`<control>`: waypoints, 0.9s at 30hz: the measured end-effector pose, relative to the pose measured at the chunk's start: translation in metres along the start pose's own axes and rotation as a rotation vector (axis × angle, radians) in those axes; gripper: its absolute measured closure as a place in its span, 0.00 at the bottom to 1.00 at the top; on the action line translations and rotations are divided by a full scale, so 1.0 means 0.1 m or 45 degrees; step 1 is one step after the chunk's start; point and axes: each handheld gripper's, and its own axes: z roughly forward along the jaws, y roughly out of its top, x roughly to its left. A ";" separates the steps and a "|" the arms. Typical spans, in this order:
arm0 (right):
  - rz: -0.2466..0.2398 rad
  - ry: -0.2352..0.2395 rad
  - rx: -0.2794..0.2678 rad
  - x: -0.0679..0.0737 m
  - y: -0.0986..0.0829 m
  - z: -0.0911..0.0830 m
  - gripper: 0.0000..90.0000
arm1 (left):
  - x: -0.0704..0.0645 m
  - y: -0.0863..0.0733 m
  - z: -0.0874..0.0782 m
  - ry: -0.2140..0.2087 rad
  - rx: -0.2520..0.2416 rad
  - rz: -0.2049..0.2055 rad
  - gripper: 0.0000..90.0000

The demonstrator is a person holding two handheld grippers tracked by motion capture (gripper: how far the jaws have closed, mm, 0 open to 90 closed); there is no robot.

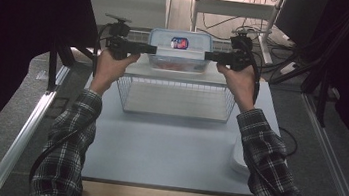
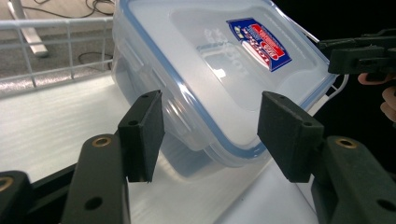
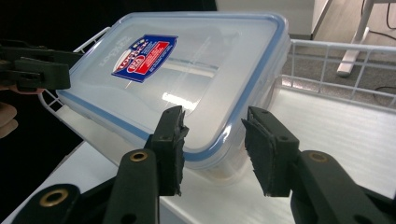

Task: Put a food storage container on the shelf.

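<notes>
On the near part of the counter (image 1: 166, 152) nothing is being handled; a white round object (image 1: 239, 159), partly hidden by the right sleeve, lies at its right edge. Farther off stands a white wire basket (image 1: 177, 98), and over its far end sits the item being handled: a clear plastic food container (image 1: 180, 48) with a blue-sealed snap lid and a red-and-blue label (image 1: 179, 43). The left gripper (image 1: 151, 49) points at the container's left end and the right gripper (image 1: 210, 56) at its right end, each held level in one hand. The step in hand appears to be a two-sided approach to the container, prior to a grasp. In the left gripper view the jaws of the left gripper (image 2: 210, 126) stand apart, with a corner of the container (image 2: 205, 70) between and just beyond them; no pad visibly touches it. In the right gripper view the right gripper (image 3: 212, 144) likewise has its jaws apart around the lid rim of the container (image 3: 187, 70), with no contact evident. The next move likely calls for advancing each gripper so that the rim or a side latch sits fully between the pads, then closing both evenly to prevent tilt. The high view gives the overall layout and reddish contents low in the container, but not the jaw gap. The gripper views resolve the jaw gap and show the container tilted in their frames, the basket wire (image 3: 336, 60) behind it, and the opposite gripper beyond.
</notes>
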 end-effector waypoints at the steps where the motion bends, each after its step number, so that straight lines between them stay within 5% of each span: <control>1: -0.009 -0.005 0.002 0.01 -0.01 -0.01 0.64 | 0.00 0.00 0.00 -0.001 0.002 0.001 0.46; 15: -0.020 -0.014 -0.016 0.03 0.00 -0.01 0.63 | -0.03 0.04 0.01 0.042 -0.007 0.013 0.47; 19: -0.033 0.018 -0.052 0.03 0.00 -0.04 0.60 | -0.07 0.03 -0.01 0.067 -0.032 0.077 0.43; 27: -0.170 0.031 -0.073 0.10 -0.05 -0.12 0.42 | -0.23 -0.06 -0.10 0.088 -0.064 0.229 0.26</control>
